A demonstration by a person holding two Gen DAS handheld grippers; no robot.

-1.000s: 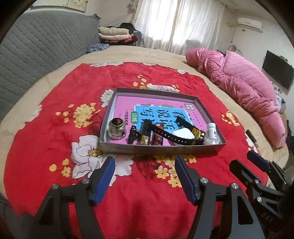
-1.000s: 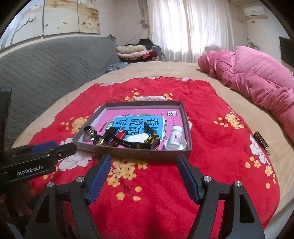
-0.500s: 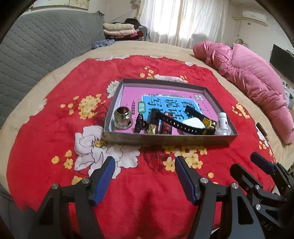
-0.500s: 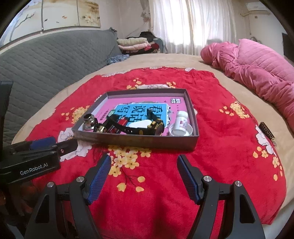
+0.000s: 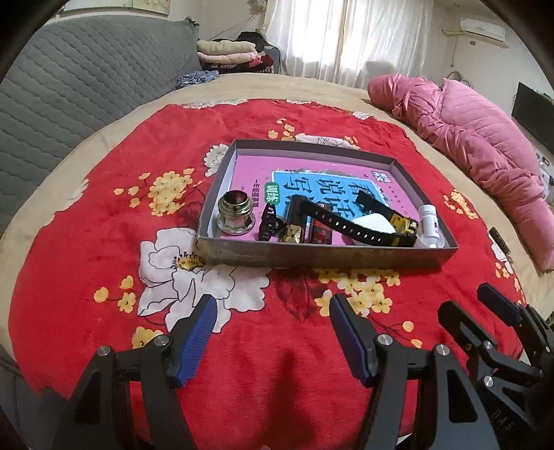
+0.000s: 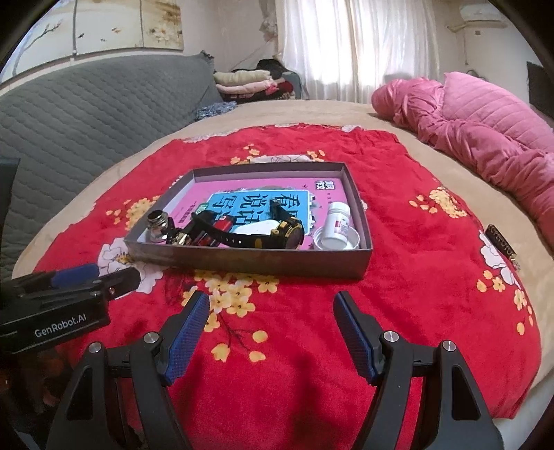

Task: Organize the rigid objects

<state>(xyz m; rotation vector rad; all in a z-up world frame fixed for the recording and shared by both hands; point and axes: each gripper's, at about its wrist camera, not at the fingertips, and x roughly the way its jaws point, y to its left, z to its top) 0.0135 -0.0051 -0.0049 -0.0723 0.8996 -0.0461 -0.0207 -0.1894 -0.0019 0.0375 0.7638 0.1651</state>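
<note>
Both grippers: left gripper (image 5: 271, 332), right gripper (image 6: 271, 329) jaws apart, empty | short of box (image 5: 325, 256) near wall | bare blanket (image 5: 86, 277) around

This is a bedroom in a home. A wide bed (image 6: 346, 114) with a tan cover fills the room, and a red flowered blanket (image 6: 398, 277) is spread over its middle. At the bed's left side stands a grey quilted headboard (image 6: 86, 104). Beyond its far edge hang white curtains (image 6: 346, 52) over a bright window, with folded clothes (image 6: 242, 81) stacked just beside them. A pink quilt (image 6: 484, 131) lies bunched on the bed's right side, and an air conditioner (image 5: 481, 27) hangs on the wall above it.
</note>
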